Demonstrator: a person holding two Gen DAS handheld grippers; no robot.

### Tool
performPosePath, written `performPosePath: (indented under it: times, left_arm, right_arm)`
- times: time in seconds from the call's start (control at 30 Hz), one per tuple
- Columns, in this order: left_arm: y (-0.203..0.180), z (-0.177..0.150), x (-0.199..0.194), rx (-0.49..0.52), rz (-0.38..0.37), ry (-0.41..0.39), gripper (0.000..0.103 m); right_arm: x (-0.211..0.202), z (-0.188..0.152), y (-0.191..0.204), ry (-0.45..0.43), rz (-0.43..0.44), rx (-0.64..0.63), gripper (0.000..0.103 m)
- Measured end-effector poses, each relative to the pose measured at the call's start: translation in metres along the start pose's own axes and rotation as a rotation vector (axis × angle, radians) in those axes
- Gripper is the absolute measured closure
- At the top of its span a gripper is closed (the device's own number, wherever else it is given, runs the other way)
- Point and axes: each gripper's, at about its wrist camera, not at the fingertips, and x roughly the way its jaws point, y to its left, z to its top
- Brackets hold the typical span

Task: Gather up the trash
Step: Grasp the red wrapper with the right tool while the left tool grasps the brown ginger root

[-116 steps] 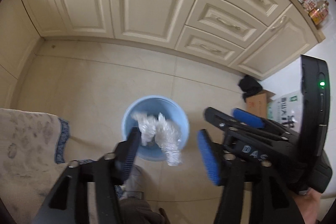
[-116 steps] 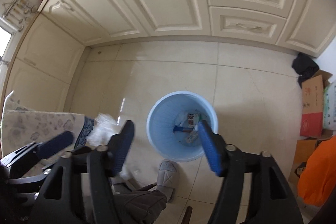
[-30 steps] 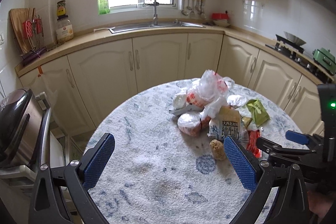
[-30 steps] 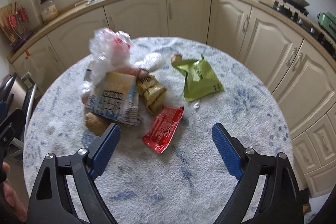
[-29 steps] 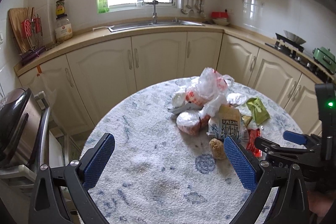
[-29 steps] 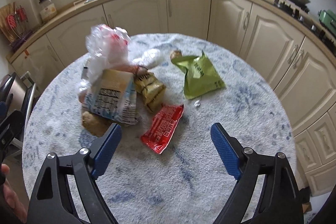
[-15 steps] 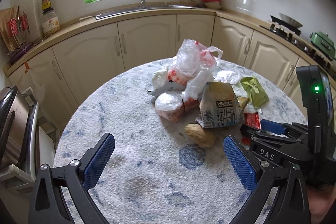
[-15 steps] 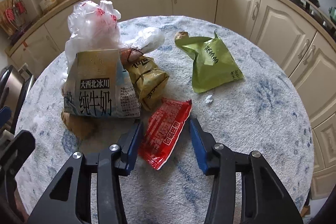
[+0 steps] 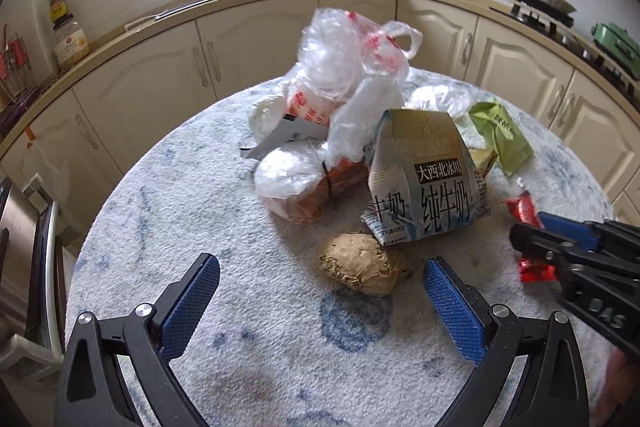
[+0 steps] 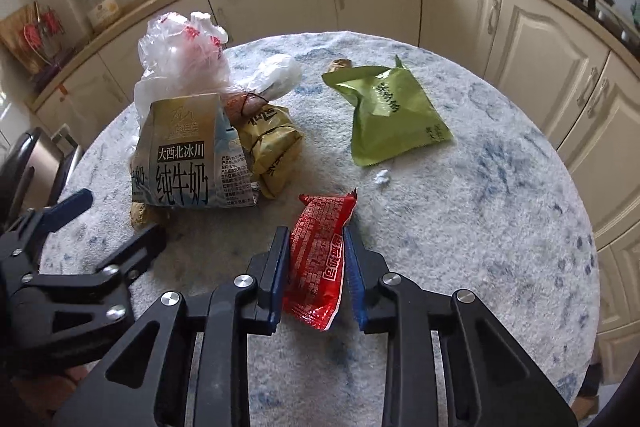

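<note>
Fingers of the right gripper (image 10: 316, 263) are closing on the red wrapper (image 10: 320, 259) at lower centre, its length running along them; the left gripper (image 9: 320, 291), wide and narrowing, holds nothing.

Red wrapper (image 10: 320, 259) flat on table, apparently crumpled, pinched edgewise

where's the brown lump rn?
Left wrist view: the brown lump lies on the table, ahead of the left gripper, just below the milk carton.
</note>
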Motion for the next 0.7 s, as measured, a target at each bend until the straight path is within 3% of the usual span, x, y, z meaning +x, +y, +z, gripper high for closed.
performPosePath:
  times: [0.03,0.1,0.13,0.2,0.27,0.47,0.7]
  left_arm:
    - [-0.002,0.001,0.005,0.007,-0.009,0.010,0.010]
    - [-0.005,0.005,0.017,0.006,-0.042,0.041,0.030]
    - [-0.004,0.004,0.017,-0.008,-0.060,0.030,0.032]
    - [-0.001,0.008,0.018,-0.012,-0.079,0.025,0.054]
    - [0.003,0.009,0.018,-0.031,-0.108,0.025,0.061]
    - [0.020,0.001,0.009,-0.073,-0.132,0.018,0.061]
    - [0.009,-0.023,-0.056,-0.084,-0.142,-0.049,0.061]
  right_arm:
    - [-0.003,0.000,-0.002,-0.003,0.005,0.006,0.077]
    - [-0.008,-0.001,-0.005,-0.007,0.014,0.013,0.077]
    - [-0.011,-0.001,-0.006,-0.010,0.019,0.018,0.077]
    - [-0.018,-0.002,-0.009,-0.018,0.021,0.024,0.077]
    - [-0.026,-0.003,-0.011,-0.027,0.027,0.032,0.077]
    - [-0.047,-0.012,-0.017,-0.054,0.025,0.045,0.077]
    - [-0.088,-0.027,-0.024,-0.110,0.025,0.059,0.077]
